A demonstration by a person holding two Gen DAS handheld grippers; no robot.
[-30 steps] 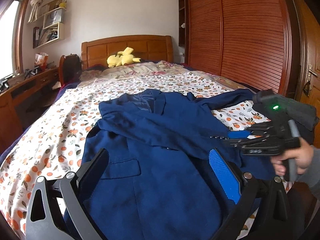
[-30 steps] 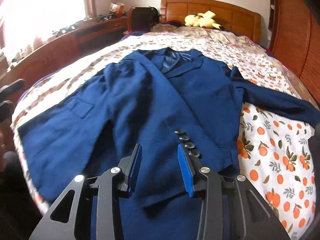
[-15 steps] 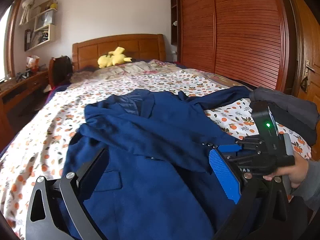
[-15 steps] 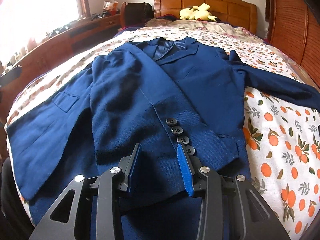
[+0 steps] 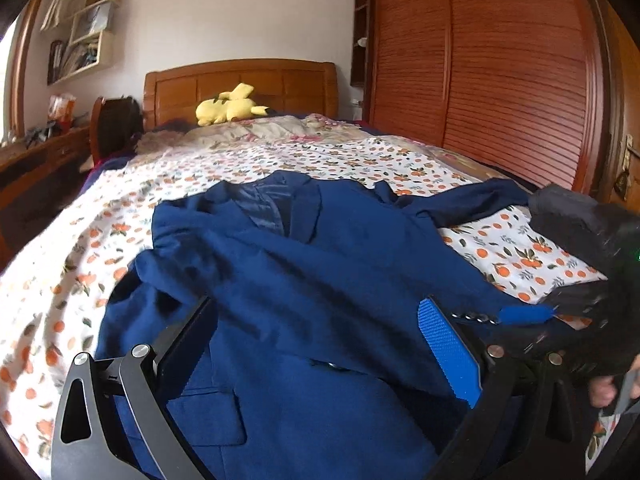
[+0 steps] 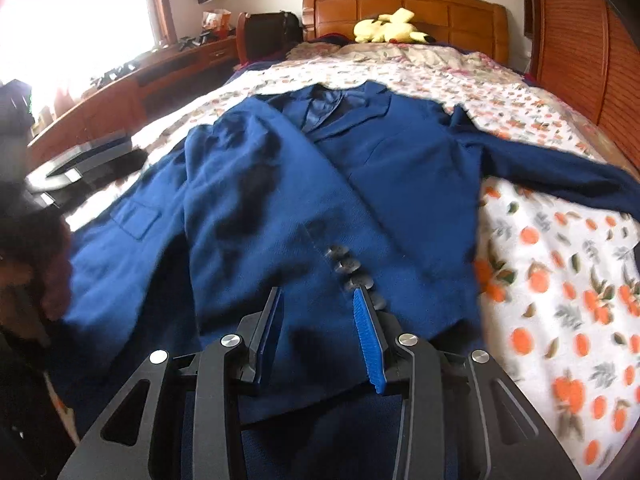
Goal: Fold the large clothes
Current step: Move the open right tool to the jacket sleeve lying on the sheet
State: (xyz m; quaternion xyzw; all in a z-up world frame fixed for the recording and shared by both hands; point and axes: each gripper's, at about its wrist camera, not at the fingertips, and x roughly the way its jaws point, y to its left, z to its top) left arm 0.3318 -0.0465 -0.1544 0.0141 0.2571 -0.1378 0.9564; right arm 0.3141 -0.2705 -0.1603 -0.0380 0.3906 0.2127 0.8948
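A navy blue suit jacket (image 6: 360, 200) lay front-up on the orange-print bedsheet (image 6: 560, 272), collar toward the wooden headboard (image 6: 404, 12). One sleeve was folded diagonally across the chest, its cuff with a row of dark buttons (image 6: 348, 268) lying near the jacket's lower edge; the other sleeve (image 6: 560, 168) stretched out sideways over the sheet toward the louvred wardrobe doors (image 5: 500, 72). The right gripper (image 6: 316, 332) hovered just above the folded cuff, its blue-padded fingers spread apart with nothing between them, the right-hand pad next to the lowest button. The left gripper (image 5: 320, 344) was held low over the jacket's hem near a flap pocket (image 5: 208, 416), its fingers wide apart and empty. In the left wrist view the right gripper (image 5: 520, 314) appeared at the side with its blue tip beside the cuff buttons. A yellow plush toy (image 5: 228, 106) sat at the head of the bed, and dark folded clothing (image 5: 576, 220) rested at the bed's edge by the wardrobe.
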